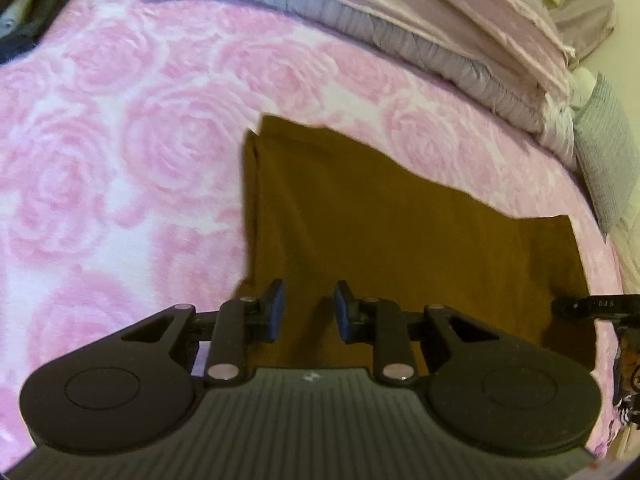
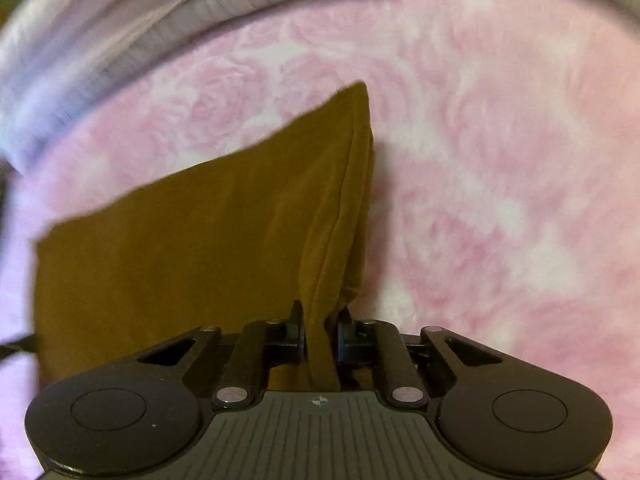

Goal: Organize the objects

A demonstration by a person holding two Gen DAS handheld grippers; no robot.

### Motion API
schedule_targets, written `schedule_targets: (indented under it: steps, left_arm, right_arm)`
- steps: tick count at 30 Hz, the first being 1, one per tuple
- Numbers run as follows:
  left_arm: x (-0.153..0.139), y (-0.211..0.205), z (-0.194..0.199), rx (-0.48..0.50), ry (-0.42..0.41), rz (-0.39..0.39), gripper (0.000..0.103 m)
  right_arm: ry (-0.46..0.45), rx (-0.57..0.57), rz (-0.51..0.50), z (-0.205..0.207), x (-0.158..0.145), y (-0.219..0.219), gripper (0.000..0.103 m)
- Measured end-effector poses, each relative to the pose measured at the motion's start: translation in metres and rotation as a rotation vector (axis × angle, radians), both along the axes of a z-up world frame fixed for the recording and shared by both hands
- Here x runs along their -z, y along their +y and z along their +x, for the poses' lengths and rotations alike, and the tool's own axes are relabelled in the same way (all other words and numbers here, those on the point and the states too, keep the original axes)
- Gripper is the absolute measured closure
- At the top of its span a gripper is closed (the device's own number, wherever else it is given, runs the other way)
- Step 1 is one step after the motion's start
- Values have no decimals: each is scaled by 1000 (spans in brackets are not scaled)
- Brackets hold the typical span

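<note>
A brown cloth (image 1: pixel 380 220) lies flat on a pink rose-patterned blanket (image 1: pixel 140 140). My left gripper (image 1: pixel 310 308) hovers over the cloth's near edge. Its blue pads (image 1: pixel 277 304) stand a little apart, and only the flat cloth shows in the gap below them. In the right wrist view the same brown cloth (image 2: pixel 180 248) is pulled up into a ridge along its right edge. My right gripper (image 2: pixel 322 332) is shut on that bunched fold, which runs back between the jaws.
Folded grey and pale pink bedding (image 1: pixel 440 40) is piled along the far side of the bed. A grey patterned pillow (image 1: pixel 608 152) lies at the right. A black object (image 1: pixel 36 12) sits at the top left corner. A black tool part (image 1: pixel 592 306) pokes in from the right.
</note>
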State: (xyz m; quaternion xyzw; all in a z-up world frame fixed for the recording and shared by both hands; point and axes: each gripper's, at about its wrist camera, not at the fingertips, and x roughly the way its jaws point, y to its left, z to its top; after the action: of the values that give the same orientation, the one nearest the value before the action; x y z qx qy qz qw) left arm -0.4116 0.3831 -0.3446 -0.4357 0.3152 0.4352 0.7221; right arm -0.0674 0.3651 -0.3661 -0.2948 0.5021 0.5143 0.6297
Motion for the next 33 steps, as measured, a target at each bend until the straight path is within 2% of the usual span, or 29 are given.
schedule_targets:
  steps: [2,3,5,8,11,12,13,14,15,16,17,19,22,24,26,28,30,33]
  left_arm:
    - [-4,-4,-15,-34,-2,2,81]
    - [-5,-5,-24,-57,-6,-3,81]
    - [-4,-9,-42,-99,-12,-20,81]
    - [-1,-14,-62,-142,-21,-39,81]
    - [3,-17,-79,-179,-48,-61,81]
    - [5,-17,-85,-189,-57,-69,81]
    - [6,-18,-89,-197,-65,-76,81]
    - [7,-17,-92,-199,-71,-82,82]
    - [6,-18,-94,-197,-82,-84,82]
    - [5,-18,-96,-195,-96,-85,81]
    - [4,-18,-96,-194,-109,-91,82]
    - [-1,-17,-93,-185,-157,-103,82]
    - [-11,-11,-76,-144,-222,-98,81]
    - [-10,-3,-60,-105,-261,-105,75]
    - [-5,6,-40,-65,-287,-124,70]
    - [3,18,-18,-15,-311,-139,66]
    - [12,29,2,16,-321,-152,58]
    - [27,43,27,43,-321,-181,53]
  right_arm:
    - [-211,-84,13,-51,-27,9,93]
    - [-271,-138,45,-73,-34,8,93]
    - [-326,-229,103,-128,-53,12,93]
    - [-410,-407,181,-216,-60,10,93]
    - [-470,-542,186,-287,-28,6,92]
    - [-479,-583,161,-305,-10,5,84]
    - [-487,-615,127,-319,11,4,70]
    - [-503,-660,87,-330,31,1,68]
    - [-552,-684,94,-334,41,-4,67]
    - [-580,-698,119,-335,40,-11,66]
    - [-563,-707,125,-332,36,-16,65]
    - [-438,-719,113,-314,14,-24,54]
    - [-251,-701,173,-288,-30,-34,53]
    - [-190,-633,202,-258,-53,-38,53]
    - [-146,-511,217,-219,-65,-33,53]
    - [-138,-332,208,-175,-63,-24,53]
    - [-121,-175,157,-136,-48,-9,53]
    - [16,55,67,-79,-11,12,53]
